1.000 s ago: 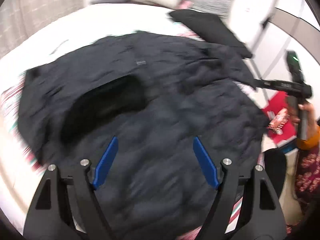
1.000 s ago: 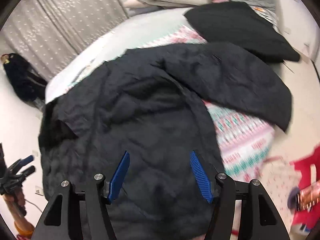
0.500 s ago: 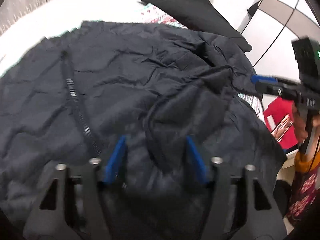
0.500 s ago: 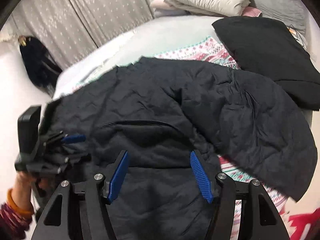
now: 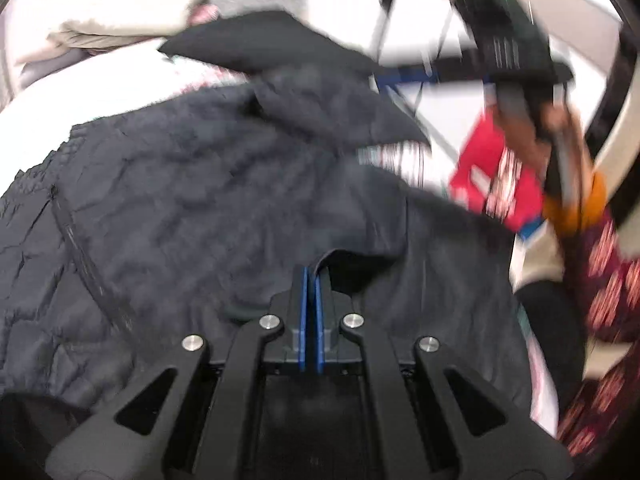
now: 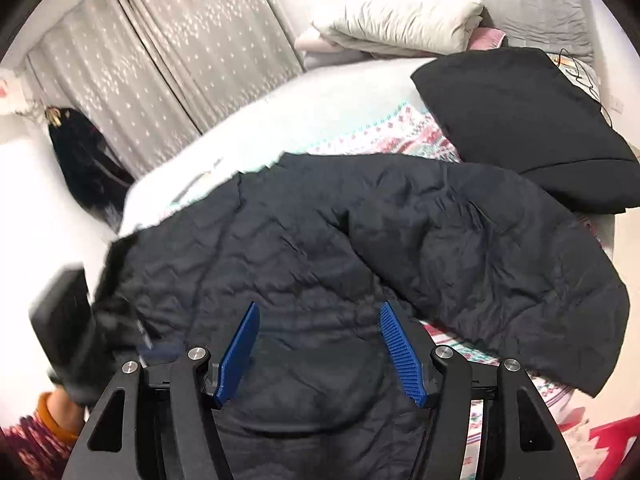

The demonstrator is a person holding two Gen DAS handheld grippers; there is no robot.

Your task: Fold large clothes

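A large dark quilted jacket (image 5: 192, 184) lies spread on the bed; it also fills the right wrist view (image 6: 320, 248), one sleeve (image 6: 500, 264) stretched to the right. My left gripper (image 5: 310, 276) is shut on a fold of the jacket's edge near me. My right gripper (image 6: 318, 316) is open and empty, hovering just above the jacket's near part. In the left wrist view the right gripper (image 5: 508, 40) shows blurred at the upper right, held in a hand. The left gripper (image 6: 72, 328) shows blurred at the left of the right wrist view.
A black pillow (image 6: 520, 120) lies at the bed's far right, touching the sleeve. Folded pale blankets (image 6: 400, 20) are stacked at the head of the bed. A patterned sheet (image 6: 400, 136) covers the mattress. A red bag (image 5: 500, 176) lies on the floor beside the bed. Grey curtains (image 6: 160, 60) hang at the left.
My left gripper has closed on a fold of the jacket's edge; it was open half a second ago. My right gripper stayed open and moved nearer over the jacket.
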